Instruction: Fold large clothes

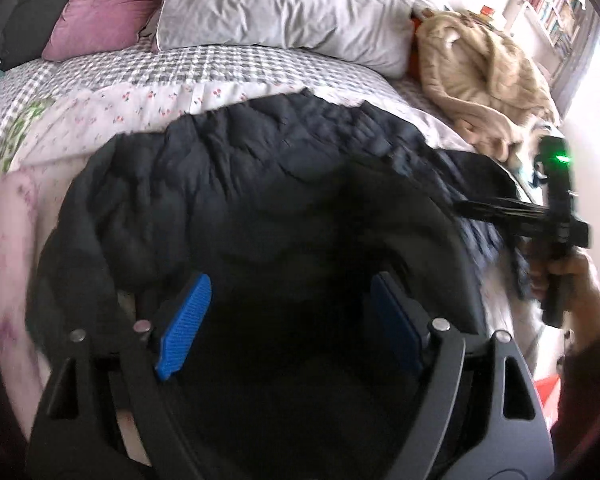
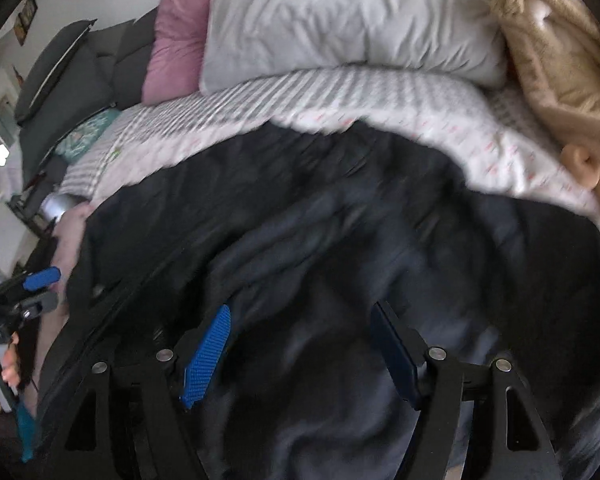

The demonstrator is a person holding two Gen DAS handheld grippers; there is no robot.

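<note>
Dark jacket (image 1: 260,184) lies beneath each hand-held gripper (image 1: 290,326) (image 2: 300,360), jaws apart, empty

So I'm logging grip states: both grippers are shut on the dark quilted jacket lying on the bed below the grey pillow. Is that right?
Not quite. Both grippers are open: the left gripper and right gripper show blue pads standing apart above the dark quilted jacket, as each wrist view shows. The jacket does lie on the bed below the grey pillow.

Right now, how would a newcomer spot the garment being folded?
Start at the bed with its checked cover. Below the grey pillow lies the dark padded jacket, spread across the near edge. It is the only black item; the heaped blanket beside it is beige.
</note>
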